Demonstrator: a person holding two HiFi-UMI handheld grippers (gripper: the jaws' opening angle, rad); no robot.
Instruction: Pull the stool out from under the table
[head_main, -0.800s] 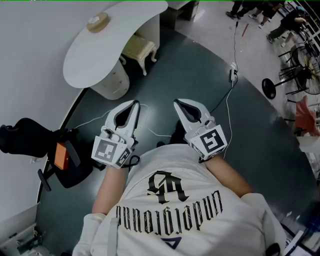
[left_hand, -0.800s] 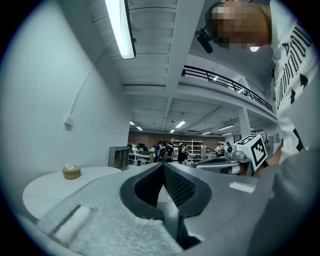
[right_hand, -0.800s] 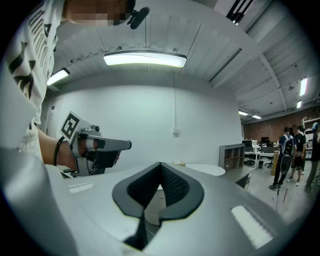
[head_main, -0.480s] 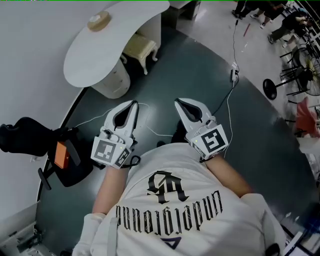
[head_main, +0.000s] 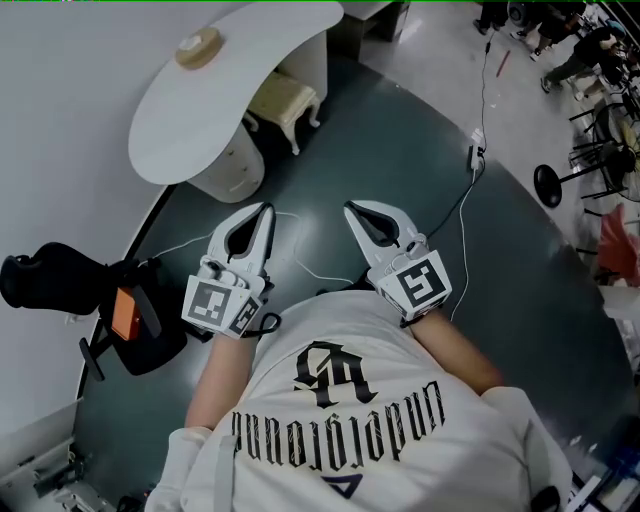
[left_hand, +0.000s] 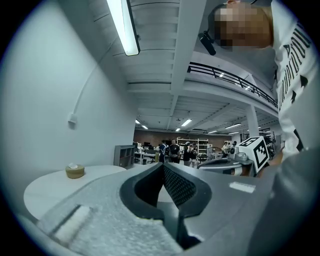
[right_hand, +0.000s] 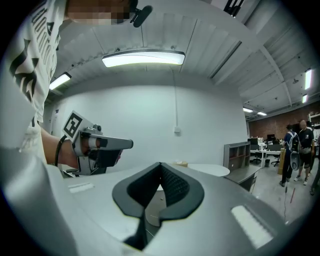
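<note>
Both tools are hovering at mid-frame in the head view, the white left gripper (head_main: 266, 208) and white right gripper (head_main: 351, 208). They are well apart from the cream cushioned stool (head_main: 283, 98), which is sitting under the white rounded table (head_main: 180, 120) at upper left. In the left gripper view, the jaws are pressing together, empty. In the right gripper view, likewise. Arriving closed risks nudging the stool rather than gripping it.

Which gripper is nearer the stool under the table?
Left. The left gripper points roughly at the stool, well short of it; the right gripper sits farther right.
</note>
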